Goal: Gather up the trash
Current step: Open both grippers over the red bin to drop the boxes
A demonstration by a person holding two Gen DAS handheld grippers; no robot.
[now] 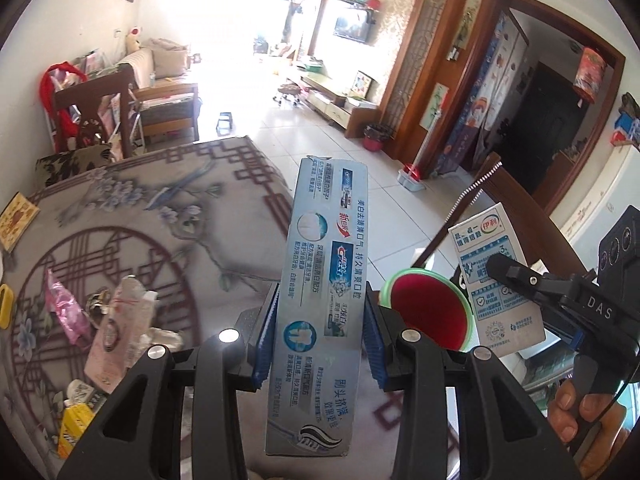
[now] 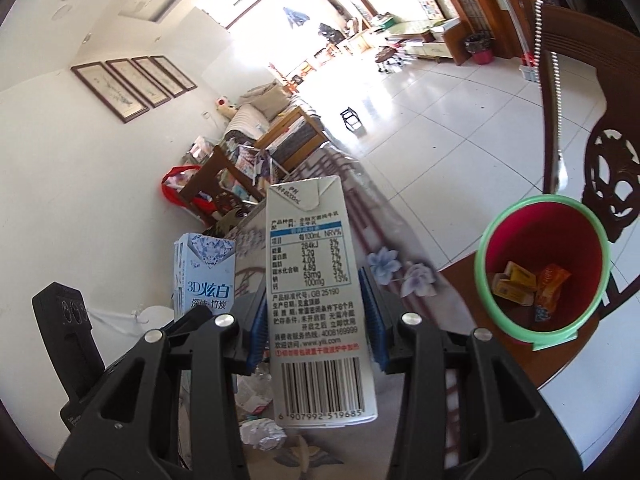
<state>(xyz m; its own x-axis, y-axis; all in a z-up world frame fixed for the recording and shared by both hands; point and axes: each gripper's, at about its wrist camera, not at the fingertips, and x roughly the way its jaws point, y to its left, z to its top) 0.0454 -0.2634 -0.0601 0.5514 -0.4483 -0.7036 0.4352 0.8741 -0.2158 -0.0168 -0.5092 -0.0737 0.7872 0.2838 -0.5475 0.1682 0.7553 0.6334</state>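
Observation:
My left gripper (image 1: 320, 340) is shut on a long blue toothpaste box (image 1: 320, 280), held upright above the table. My right gripper (image 2: 316, 340) is shut on a white milk carton (image 2: 316, 280), also upright. In the left wrist view the milk carton (image 1: 492, 280) and the right gripper (image 1: 532, 288) show at the right, beside a red bin with a green rim (image 1: 428, 312). In the right wrist view the bin (image 2: 544, 268) stands on a chair seat to the right and holds yellow and orange wrappers. The toothpaste box (image 2: 204, 276) shows at the left.
A patterned tablecloth (image 1: 160, 208) covers the table. Loose trash lies on it at the left: a pink wrapper (image 1: 66, 308), a pale carton (image 1: 116, 340), a yellow box (image 1: 76, 428). Crumpled foil (image 2: 264, 432) lies below the right gripper. Carved wooden chairs (image 2: 612, 168) stand beside the table.

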